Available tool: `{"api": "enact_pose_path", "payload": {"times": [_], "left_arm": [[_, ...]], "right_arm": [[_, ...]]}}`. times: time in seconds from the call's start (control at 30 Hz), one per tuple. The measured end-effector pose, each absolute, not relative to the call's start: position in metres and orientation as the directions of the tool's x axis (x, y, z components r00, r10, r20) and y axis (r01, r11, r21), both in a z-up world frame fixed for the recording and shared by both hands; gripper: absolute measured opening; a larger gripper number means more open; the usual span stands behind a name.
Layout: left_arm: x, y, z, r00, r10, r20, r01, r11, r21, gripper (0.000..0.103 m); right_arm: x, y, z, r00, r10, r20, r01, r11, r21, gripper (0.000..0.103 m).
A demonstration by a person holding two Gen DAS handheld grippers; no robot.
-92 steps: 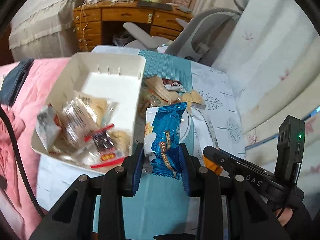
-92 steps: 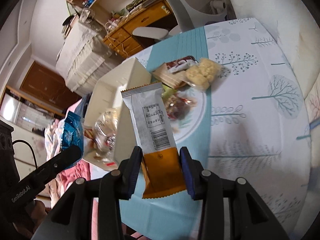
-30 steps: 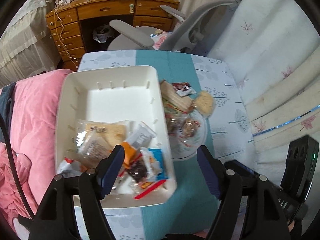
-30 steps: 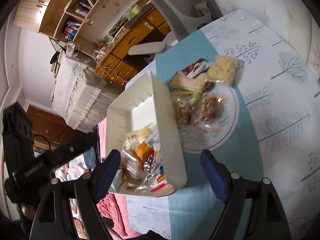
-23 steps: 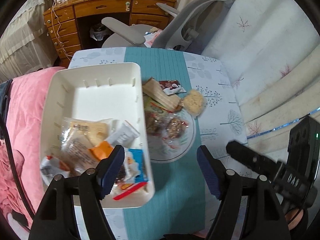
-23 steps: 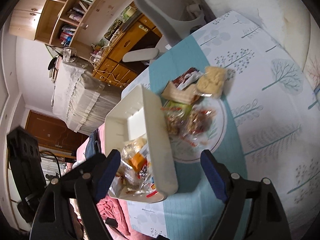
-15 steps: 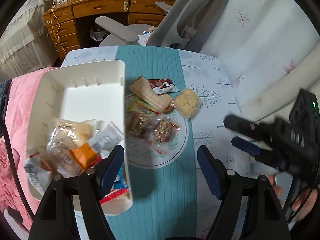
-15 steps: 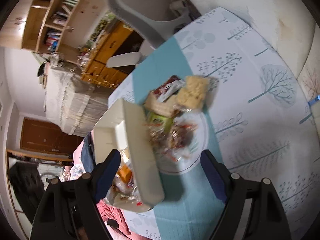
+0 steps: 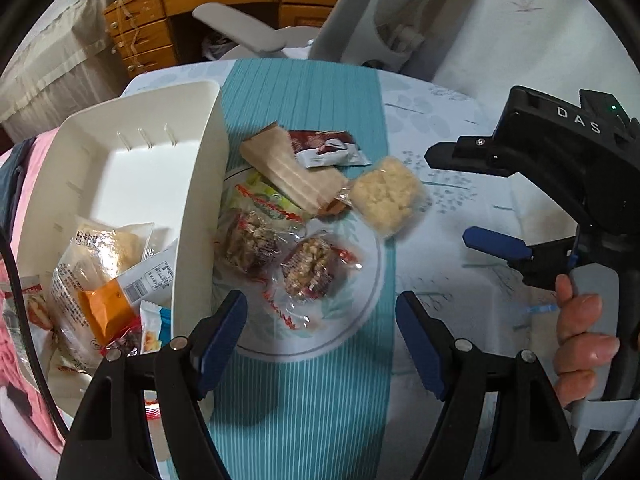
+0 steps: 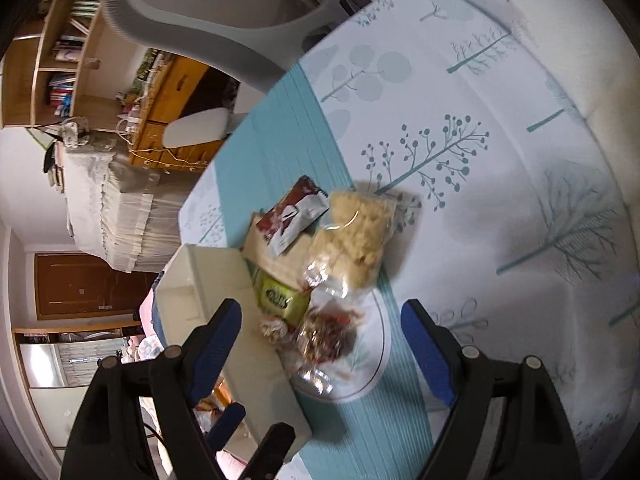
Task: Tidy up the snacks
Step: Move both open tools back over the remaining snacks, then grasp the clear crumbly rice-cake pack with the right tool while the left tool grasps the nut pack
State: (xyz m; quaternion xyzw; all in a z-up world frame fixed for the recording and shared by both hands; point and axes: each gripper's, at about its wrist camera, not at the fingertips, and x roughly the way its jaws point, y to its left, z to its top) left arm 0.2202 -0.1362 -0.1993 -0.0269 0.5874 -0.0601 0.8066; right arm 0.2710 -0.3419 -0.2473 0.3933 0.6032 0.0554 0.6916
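Both claws wide open, empty: left claw (image 9: 320, 332) over the plate (image 9: 360, 312) at frame centre, right claw (image 10: 322, 344) likewise. Remaining snacks sit on the plate beside the white bin (image 9: 132, 184) at left. Nut bar packs (image 9: 308, 268) look light, crinkly, slippery film: pinch across the solid middle, not the loose end seals. Pale puffed cake (image 9: 386, 196) on the counter probably crumbles; grip gently.

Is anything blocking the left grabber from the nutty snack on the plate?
No. The left gripper is open right above the nut snack, which lies on top, on the plate.
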Motion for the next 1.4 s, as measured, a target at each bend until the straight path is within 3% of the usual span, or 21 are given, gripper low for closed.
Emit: {"api": "enact_pose_path", "payload": {"times": [0.33, 0.87, 1.1, 1.4], "left_arm": [[0.245, -0.144, -0.242, 0.277, -0.028, -0.961, -0.006, 1.0, -0.031, 0.075], [0.27, -0.158, -0.277, 0.246, 0.009, -0.969, -0.003, 1.0, 0.009, 0.075], [0.275, -0.157, -0.283, 0.221, 0.02, -0.975, -0.024, 1.0, 0.016, 0.057], [0.266, -0.151, -0.282, 0.236, -0.014, -0.972, -0.005, 1.0, -0.016, 0.044]], "right_arm": [[0.313, -0.321, -0.287, 0.132, 0.495, -0.859, 0.368, 0.78, 0.506, 0.083], [0.347, -0.293, -0.309, 0.013, 0.345, -0.938, 0.299, 0.894, 0.333, 0.082], [0.353, -0.284, -0.307, 0.005, 0.295, -0.955, 0.232, 0.929, 0.288, 0.065], [0.338, -0.306, -0.309, -0.028, 0.316, -0.948, 0.299, 0.908, 0.294, 0.063]]}}
